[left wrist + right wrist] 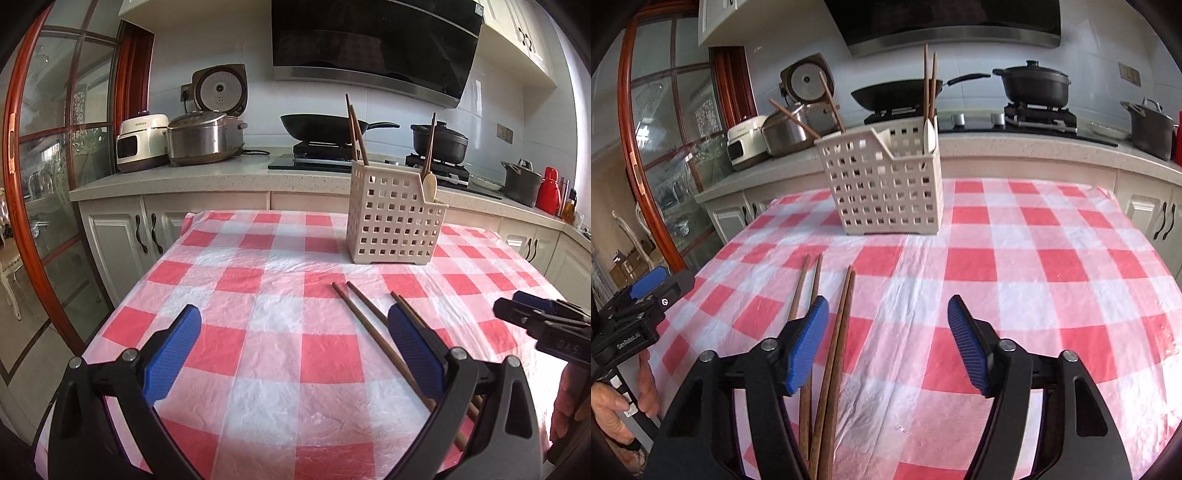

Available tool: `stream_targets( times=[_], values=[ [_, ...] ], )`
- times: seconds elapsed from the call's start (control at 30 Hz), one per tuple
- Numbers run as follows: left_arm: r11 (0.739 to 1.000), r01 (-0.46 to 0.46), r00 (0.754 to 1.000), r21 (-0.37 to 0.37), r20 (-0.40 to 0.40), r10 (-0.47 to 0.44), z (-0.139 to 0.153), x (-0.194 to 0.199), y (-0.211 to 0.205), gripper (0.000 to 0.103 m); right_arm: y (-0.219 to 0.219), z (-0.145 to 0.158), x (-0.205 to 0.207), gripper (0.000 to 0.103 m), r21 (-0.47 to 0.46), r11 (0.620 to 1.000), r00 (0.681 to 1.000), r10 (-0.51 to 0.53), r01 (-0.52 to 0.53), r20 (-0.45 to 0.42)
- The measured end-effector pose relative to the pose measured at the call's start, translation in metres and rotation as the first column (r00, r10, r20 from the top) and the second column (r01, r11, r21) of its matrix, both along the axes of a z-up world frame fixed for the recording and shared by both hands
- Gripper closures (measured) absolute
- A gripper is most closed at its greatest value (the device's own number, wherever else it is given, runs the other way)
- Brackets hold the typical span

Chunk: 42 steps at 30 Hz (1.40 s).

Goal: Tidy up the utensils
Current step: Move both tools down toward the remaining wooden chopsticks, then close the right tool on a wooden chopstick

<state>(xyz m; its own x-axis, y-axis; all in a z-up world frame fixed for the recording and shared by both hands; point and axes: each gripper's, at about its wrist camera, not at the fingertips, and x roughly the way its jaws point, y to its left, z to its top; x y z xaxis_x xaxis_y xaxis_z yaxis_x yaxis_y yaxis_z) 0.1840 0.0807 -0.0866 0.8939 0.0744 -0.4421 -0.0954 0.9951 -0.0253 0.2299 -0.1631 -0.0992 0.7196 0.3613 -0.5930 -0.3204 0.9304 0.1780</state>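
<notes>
A thin, crinkled, faintly glossy red-and-white checked plastic sheet (pixel 1015 266) covers the tabletop. The dark brown wooden chopsticks (pixel 842 332) lying on it look smooth and matt. At twelve o'clock, the cream perforated plastic utensil basket (pixel 886 184) is matt. The hand-held gripper fingers (pixel 809 343) carry ribbed blue rubbery pads on matt black plastic arms.

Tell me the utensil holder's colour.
Cream-white, with a grid of square holes; the utensil holder shows best in the right wrist view.
</notes>
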Motion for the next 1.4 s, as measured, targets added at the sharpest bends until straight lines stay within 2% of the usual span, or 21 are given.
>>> stream_targets(
  times=[0.1, 0.17, 0.4, 0.7, 0.97, 1.07, 1.17, 1.4],
  values=[
    [1.0, 0.004, 1.0, -0.008, -0.01, -0.004, -0.003, 0.0, 0.001, 0.005, 0.01, -0.012, 0.017, 0.063, -0.032, 0.999, 0.996, 0.012, -0.015, -0.091],
    [1.0, 0.003, 1.0, -0.003, -0.009, -0.003, -0.005, -0.001, 0.001, 0.005, 0.016, -0.016, 0.025, 0.067, -0.037, 0.999, 0.992, 0.018, -0.022, -0.124],
    [1.0, -0.011, 1.0, 0.004, -0.002, 0.011, -0.009, -0.003, 0.006, 0.005, 0.037, -0.018, 0.036, 0.084, -0.069, 0.997, 0.99, 0.036, -0.046, -0.133],
    [1.0, -0.02, 1.0, -0.014, -0.02, 0.019, -0.015, -0.002, 0.016, 0.005, 0.058, -0.024, 0.051, 0.087, -0.126, 0.99, 0.984, 0.037, -0.06, -0.176],
    [0.997, -0.028, 0.999, -0.07, -0.039, 0.025, -0.022, -0.001, 0.029, 0.005, 0.066, -0.027, 0.055, 0.087, -0.162, 0.985, 0.98, 0.035, -0.067, -0.195],
    [0.997, -0.029, 0.999, -0.072, -0.041, 0.026, -0.023, -0.001, 0.03, 0.005, 0.069, -0.025, 0.056, 0.087, -0.164, 0.984, 0.98, 0.039, -0.072, -0.198],
    [0.997, -0.03, 0.999, -0.072, -0.044, 0.026, -0.025, -0.001, 0.031, 0.005, 0.074, -0.025, 0.056, 0.087, -0.211, 0.975, 0.982, 0.033, -0.072, -0.186],
    [0.997, -0.032, 0.998, -0.071, -0.048, 0.029, -0.026, -0.002, 0.031, 0.005, 0.082, -0.026, 0.063, 0.087, -0.227, 0.97, 0.976, 0.039, -0.089, -0.216]
  ],
)
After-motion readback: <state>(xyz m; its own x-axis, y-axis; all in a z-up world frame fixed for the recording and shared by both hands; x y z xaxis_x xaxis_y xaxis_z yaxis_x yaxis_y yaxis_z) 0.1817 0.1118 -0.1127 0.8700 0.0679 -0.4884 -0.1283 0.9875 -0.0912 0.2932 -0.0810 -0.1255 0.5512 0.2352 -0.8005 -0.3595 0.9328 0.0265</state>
